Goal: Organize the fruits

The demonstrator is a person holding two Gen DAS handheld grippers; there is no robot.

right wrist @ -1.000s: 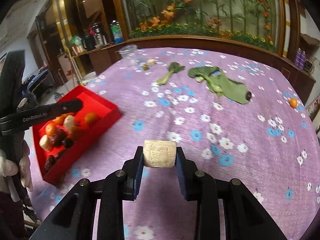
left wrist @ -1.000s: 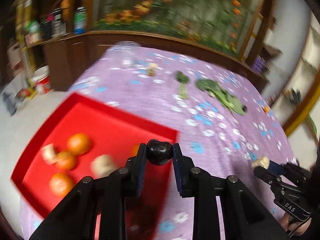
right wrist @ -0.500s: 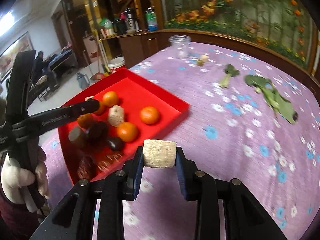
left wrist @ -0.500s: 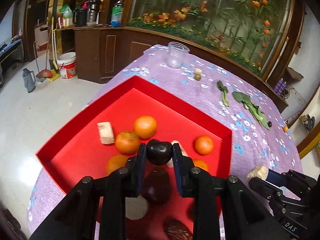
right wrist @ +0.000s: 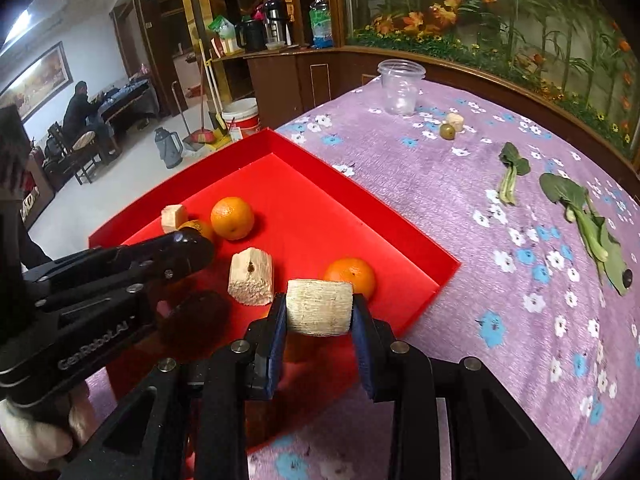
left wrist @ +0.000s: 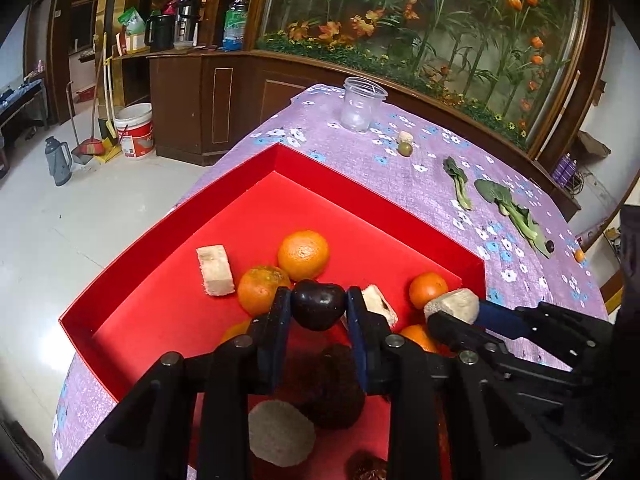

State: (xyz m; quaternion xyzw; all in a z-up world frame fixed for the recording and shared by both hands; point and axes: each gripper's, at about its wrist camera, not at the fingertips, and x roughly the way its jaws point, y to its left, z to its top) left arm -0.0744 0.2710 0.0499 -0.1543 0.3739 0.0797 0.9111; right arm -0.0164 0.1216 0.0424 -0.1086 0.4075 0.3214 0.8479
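Observation:
My left gripper (left wrist: 319,308) is shut on a dark plum (left wrist: 318,303) and holds it above the red tray (left wrist: 168,240). My right gripper (right wrist: 320,310) is shut on a pale sugarcane chunk (right wrist: 319,307) over the tray's near right edge (right wrist: 424,292); it also shows in the left wrist view (left wrist: 454,312). The tray holds several oranges (left wrist: 303,255), pale chunks (left wrist: 215,269) and dark fruits (left wrist: 332,392). The left gripper (right wrist: 192,246) shows in the right wrist view, low over the tray's left part.
The table has a purple flowered cloth (right wrist: 460,200). On it stand a clear plastic cup (right wrist: 400,87), a small green fruit (right wrist: 447,131) with a pale chunk beside it, leafy greens (right wrist: 588,220) and a small orange (left wrist: 579,255) at the far right. Floor lies left of the tray.
Both grippers have moved left to the red tray, each still holding its piece. The right gripper now hangs over the tray's near edge, close beside the left one.

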